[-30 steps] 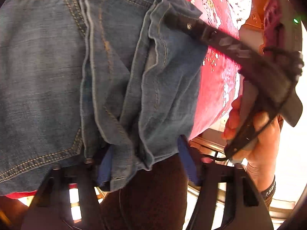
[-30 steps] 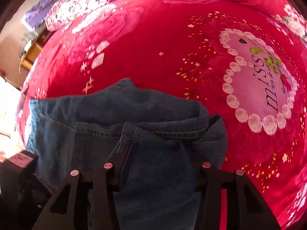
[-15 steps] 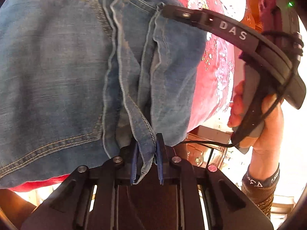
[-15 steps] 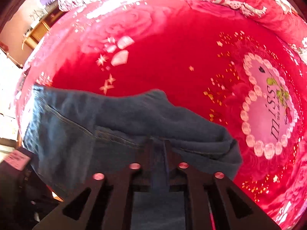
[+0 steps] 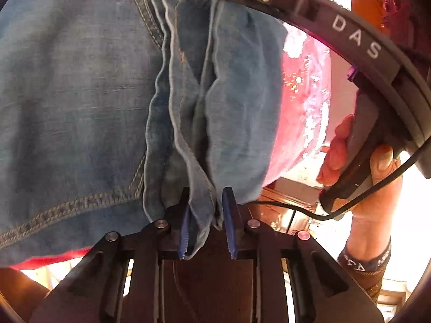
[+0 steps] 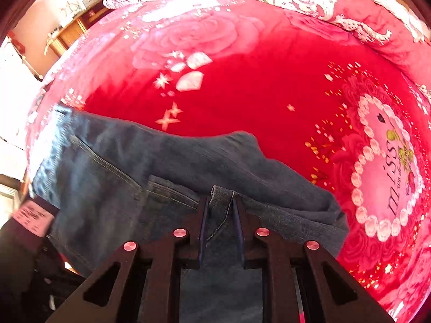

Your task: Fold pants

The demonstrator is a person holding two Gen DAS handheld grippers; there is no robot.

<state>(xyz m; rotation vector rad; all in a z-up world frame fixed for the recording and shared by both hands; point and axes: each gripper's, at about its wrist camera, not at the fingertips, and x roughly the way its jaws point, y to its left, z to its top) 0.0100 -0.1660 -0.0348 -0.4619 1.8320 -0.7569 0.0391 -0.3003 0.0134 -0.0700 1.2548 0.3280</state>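
Denim is now pinched in both tools, where a second ago each stood wide apart around loose cloth. The left tool [image 5: 207, 223] has closed its blue pads on a bunched edge of the pants [image 5: 80, 94], though in the left wrist view the right-hand pad now stands a little off the fold, so the grip looks lighter than it did half a second back. The right tool [image 6: 221, 228] is clamped on a seamed edge of the pants [image 6: 161, 167], the stitched seam running straight down between its pads.

With both edges gripped, I judge the grasping step done and the fold itself about to begin: the two held edges can be lifted and carried over together.

Seen from the right wrist, the pants lie on the red flowered bed cover [image 6: 256, 94], spread out to the left and ahead of the tool, with a back pocket seam showing at left and a rounded fold of cloth at right, near the heart pattern [image 6: 382, 167]. From the left wrist, the denim fills the view above the tool, a stitched pocket at left, pleated layers funnelling down into the pads. The right hand [image 5: 358, 172] grips its tool's handle just beside the pants' right edge.
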